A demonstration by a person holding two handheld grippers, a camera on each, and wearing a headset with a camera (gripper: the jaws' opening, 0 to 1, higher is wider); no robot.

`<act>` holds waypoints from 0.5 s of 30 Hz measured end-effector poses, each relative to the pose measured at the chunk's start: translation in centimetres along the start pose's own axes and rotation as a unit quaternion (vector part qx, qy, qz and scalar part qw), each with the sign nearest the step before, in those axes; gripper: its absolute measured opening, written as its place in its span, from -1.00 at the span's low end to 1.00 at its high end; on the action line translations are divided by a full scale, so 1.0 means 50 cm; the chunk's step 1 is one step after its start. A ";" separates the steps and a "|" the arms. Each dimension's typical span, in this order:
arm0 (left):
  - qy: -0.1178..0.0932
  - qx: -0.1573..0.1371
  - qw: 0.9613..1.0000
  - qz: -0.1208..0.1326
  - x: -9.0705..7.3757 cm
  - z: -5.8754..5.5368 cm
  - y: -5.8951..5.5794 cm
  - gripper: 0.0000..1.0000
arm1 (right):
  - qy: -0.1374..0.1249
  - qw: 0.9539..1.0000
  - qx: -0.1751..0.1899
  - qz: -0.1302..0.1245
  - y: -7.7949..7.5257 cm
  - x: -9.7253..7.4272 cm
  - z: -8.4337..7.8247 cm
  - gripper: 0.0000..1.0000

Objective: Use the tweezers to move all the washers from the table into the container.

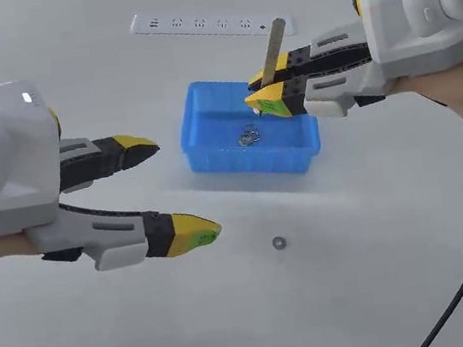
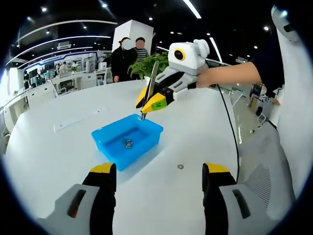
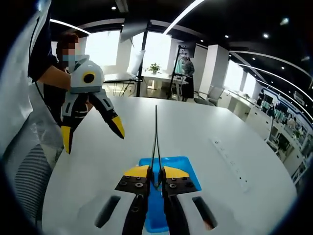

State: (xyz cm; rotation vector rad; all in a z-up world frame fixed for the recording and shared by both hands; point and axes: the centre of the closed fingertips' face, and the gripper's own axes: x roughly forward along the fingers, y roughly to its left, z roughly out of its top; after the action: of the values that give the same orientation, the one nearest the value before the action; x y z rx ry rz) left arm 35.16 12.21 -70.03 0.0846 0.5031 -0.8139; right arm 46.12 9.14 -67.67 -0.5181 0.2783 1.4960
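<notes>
The right hand-held gripper (image 1: pixel 265 91) clamps the tweezers (image 1: pixel 274 47) above the blue container (image 1: pixel 212 155) holding washers (image 1: pixel 249 136). A loose washer (image 1: pixel 279 243) lies on the tabletop (image 1: pixel 107 329) nearby. The left hand-held gripper (image 1: pixel 184 189) gapes wide. A power strip (image 1: pixel 202 24) lies beyond.

Left gripper (image 1: pixel 184 189): your jaws are spread wide with nothing between them. Tips point right in the head view.
Right gripper (image 1: pixel 264 87): your jaws are closed tight on the tweezers (image 1: pixel 273 42), with the tips pointing left.
Grip: the tweezers are clamped between the yellow tips, and their upper end rises above the jaws, slightly tilted.
Right hand (image 1: pixel 462 94): it's behind the gripper body at the frame's right edge. Your bare forearm (image 2: pixel 225 76) shows in the left gripper view.
Spacing: your grippers are well apart — the right one sits farther out than the left.
</notes>
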 end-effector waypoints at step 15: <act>0.011 -0.038 0.999 0.024 -0.015 -0.038 0.008 0.93 | 0.038 0.999 0.001 0.001 -0.032 0.094 -0.096 -0.80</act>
State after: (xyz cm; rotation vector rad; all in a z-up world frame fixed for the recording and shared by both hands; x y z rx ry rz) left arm 34.25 13.51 -71.41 0.0357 0.5491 -0.7469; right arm 48.68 10.89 -73.84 -0.5746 0.3404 1.4796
